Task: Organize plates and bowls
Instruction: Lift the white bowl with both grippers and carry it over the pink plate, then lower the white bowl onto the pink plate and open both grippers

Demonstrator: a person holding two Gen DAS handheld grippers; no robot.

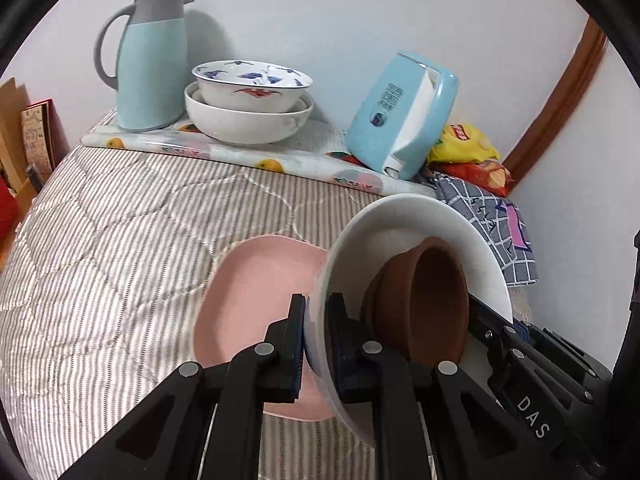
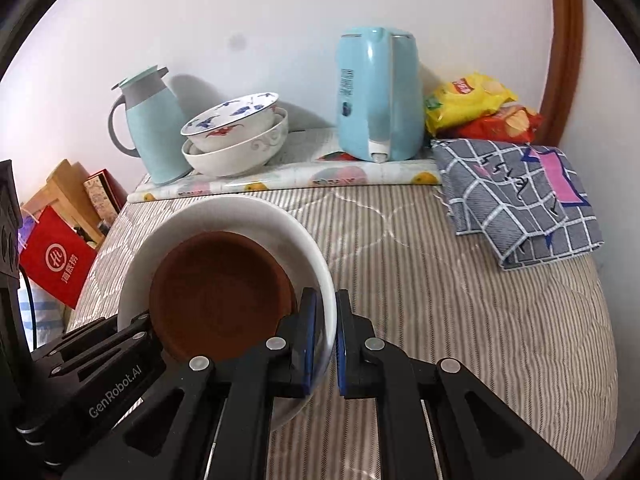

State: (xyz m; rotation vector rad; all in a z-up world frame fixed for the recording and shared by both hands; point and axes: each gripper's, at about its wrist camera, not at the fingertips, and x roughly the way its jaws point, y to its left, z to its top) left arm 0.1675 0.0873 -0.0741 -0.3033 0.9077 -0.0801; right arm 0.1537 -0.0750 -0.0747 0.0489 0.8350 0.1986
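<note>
A white bowl [image 1: 400,220] holds a brown bowl [image 1: 424,300] inside it. My left gripper [image 1: 318,344] is shut on the white bowl's near rim, one finger inside and one outside. My right gripper [image 2: 326,340] is shut on the opposite rim of the white bowl [image 2: 240,212], with the brown bowl [image 2: 220,296] nested inside. The bowl is held between both grippers above the striped bed cover. A pink plate [image 1: 248,300] lies on the cover below and left of it. Two stacked bowls [image 1: 248,96], a patterned one in a white one, stand at the back.
At the back, on a fruit-print cloth [image 1: 224,152], stand a light-blue jug [image 1: 148,60] and a light-blue kettle [image 2: 380,96]. Snack bags [image 2: 480,108] and a folded checked cloth [image 2: 516,200] lie at the right. Boxes and a red bag [image 2: 56,264] sit at the left.
</note>
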